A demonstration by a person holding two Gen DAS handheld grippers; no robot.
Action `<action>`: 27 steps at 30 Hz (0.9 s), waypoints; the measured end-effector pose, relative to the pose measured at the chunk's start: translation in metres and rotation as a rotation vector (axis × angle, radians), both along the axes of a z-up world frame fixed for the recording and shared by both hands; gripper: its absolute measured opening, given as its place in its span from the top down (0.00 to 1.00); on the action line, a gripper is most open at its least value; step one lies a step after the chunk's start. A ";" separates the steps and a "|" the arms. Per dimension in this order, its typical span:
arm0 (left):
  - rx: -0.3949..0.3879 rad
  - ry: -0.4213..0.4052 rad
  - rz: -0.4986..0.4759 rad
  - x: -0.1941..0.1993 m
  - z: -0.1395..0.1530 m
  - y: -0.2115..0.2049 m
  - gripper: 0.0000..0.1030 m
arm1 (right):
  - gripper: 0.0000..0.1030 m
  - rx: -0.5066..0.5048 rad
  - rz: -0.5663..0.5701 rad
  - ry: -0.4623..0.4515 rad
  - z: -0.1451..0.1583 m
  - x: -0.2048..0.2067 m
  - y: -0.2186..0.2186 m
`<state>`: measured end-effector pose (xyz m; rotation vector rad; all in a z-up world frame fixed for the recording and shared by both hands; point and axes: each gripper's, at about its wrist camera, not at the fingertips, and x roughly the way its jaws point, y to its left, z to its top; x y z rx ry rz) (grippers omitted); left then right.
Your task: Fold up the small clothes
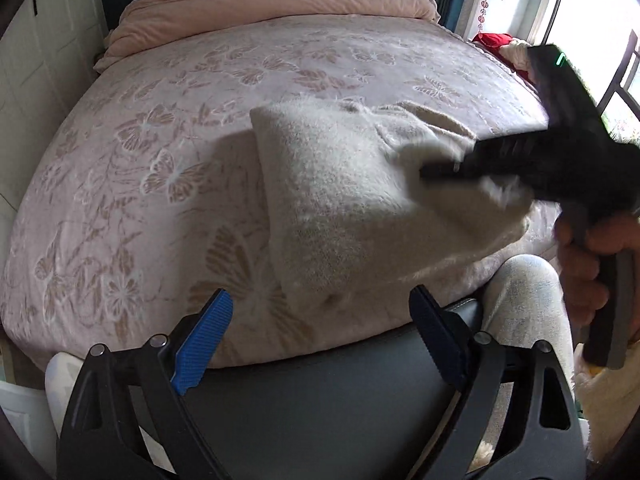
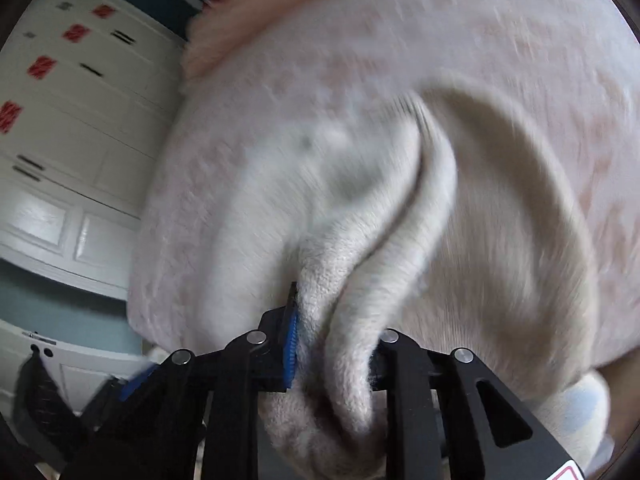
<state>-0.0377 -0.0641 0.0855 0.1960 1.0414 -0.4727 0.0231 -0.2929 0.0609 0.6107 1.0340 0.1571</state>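
Left gripper point(image 1: 320, 336): blue-padded jaws spread wide, empty, above the near edge of the pink butterfly-patterned bedspread point(image 1: 160, 152). Cream fluffy knit garment point(image 1: 340, 200): partly resting on the bedspread, long axis running from its near-left corner up toward the right. Right gripper point(image 2: 332, 344): jaws pinching a bunched fold of the garment's right end.

A home bedroom — a bed point(image 1: 168, 184) under a butterfly-print cover, a pink duvet point(image 1: 280, 0) bunched at its head. White cupboards point(image 2: 80, 128) line one wall — a window point(image 1: 592, 20) brightens the other.
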 end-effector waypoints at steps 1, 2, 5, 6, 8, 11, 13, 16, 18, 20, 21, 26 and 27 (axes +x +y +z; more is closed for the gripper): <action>-0.007 -0.008 0.001 0.001 0.003 -0.001 0.15 | 0.83 -0.007 0.001 -0.063 0.023 -0.001 -0.003; -0.013 -0.014 0.004 0.002 0.006 -0.001 0.15 | 0.83 -0.009 -0.002 -0.133 0.049 -0.004 -0.009; -0.037 0.002 0.009 0.006 0.007 -0.005 0.15 | 0.82 -0.131 -0.023 -0.199 0.075 -0.014 -0.030; -0.040 0.008 0.009 0.007 0.006 -0.007 0.15 | 0.82 -0.156 -0.035 -0.176 0.067 -0.015 -0.041; -0.035 0.019 0.005 0.010 0.000 -0.013 0.15 | 0.81 -0.190 -0.062 -0.050 0.020 -0.015 -0.067; -0.014 0.027 -0.006 0.013 -0.012 -0.025 0.15 | 0.79 -0.101 -0.115 0.153 -0.060 -0.024 -0.093; 0.002 0.036 -0.014 0.014 -0.019 -0.031 0.15 | 0.75 -0.028 -0.145 0.102 -0.058 -0.033 -0.096; 0.022 0.048 -0.031 0.015 -0.028 -0.040 0.15 | 0.72 0.023 -0.156 0.086 -0.050 -0.036 -0.095; 0.043 0.041 -0.049 0.013 -0.034 -0.045 0.15 | 0.69 0.017 -0.150 0.092 -0.045 -0.036 -0.089; 0.062 0.034 -0.065 0.013 -0.042 -0.049 0.15 | 0.57 0.020 -0.153 0.089 -0.042 -0.042 -0.089; 0.065 0.032 -0.072 0.013 -0.046 -0.049 0.21 | 0.53 0.017 -0.156 0.083 -0.041 -0.046 -0.086; 0.086 0.117 -0.102 0.028 -0.070 -0.050 0.76 | 0.81 -0.061 -0.119 0.115 -0.044 -0.042 -0.079; 0.062 0.141 -0.087 0.032 -0.069 -0.047 0.79 | 0.81 -0.081 -0.113 0.094 -0.037 -0.042 -0.077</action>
